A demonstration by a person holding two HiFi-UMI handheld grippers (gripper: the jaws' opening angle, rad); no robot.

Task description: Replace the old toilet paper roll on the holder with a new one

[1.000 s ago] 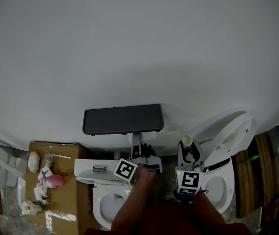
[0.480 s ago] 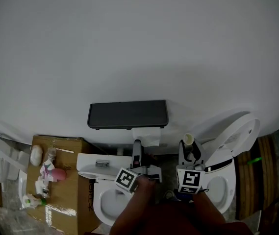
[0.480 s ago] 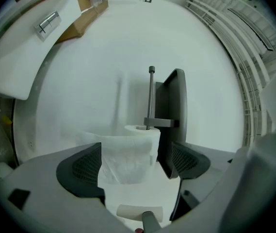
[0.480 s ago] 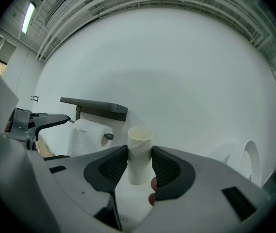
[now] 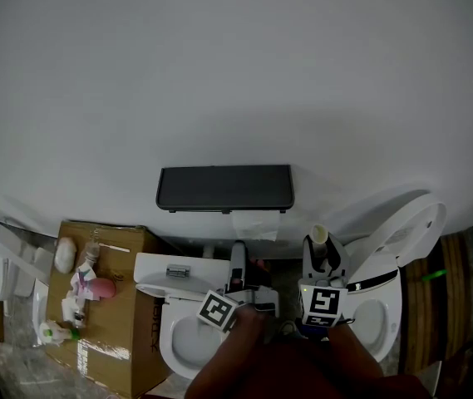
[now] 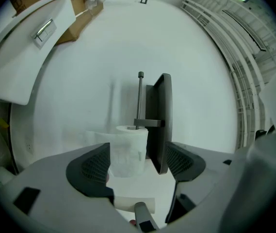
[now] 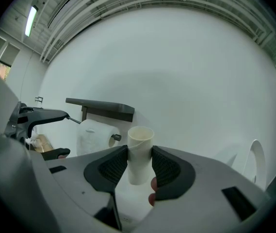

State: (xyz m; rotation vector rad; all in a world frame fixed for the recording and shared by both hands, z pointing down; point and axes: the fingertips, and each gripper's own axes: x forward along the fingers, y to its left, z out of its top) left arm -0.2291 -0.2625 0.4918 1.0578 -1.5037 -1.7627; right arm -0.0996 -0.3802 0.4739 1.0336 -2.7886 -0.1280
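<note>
Now | left gripper [image 5: 238, 254] back from roll [image 5: 255, 223] | jaws just closing, empty

Holder [image 5: 224, 188]: dark grey. Paper roll [image 7: 95, 136]: white. Cardboard tube [image 7: 140, 149]: cream. Wall [image 5: 236, 73]: plain white. Cardboard box [image 5: 115, 331]: brown.
</note>
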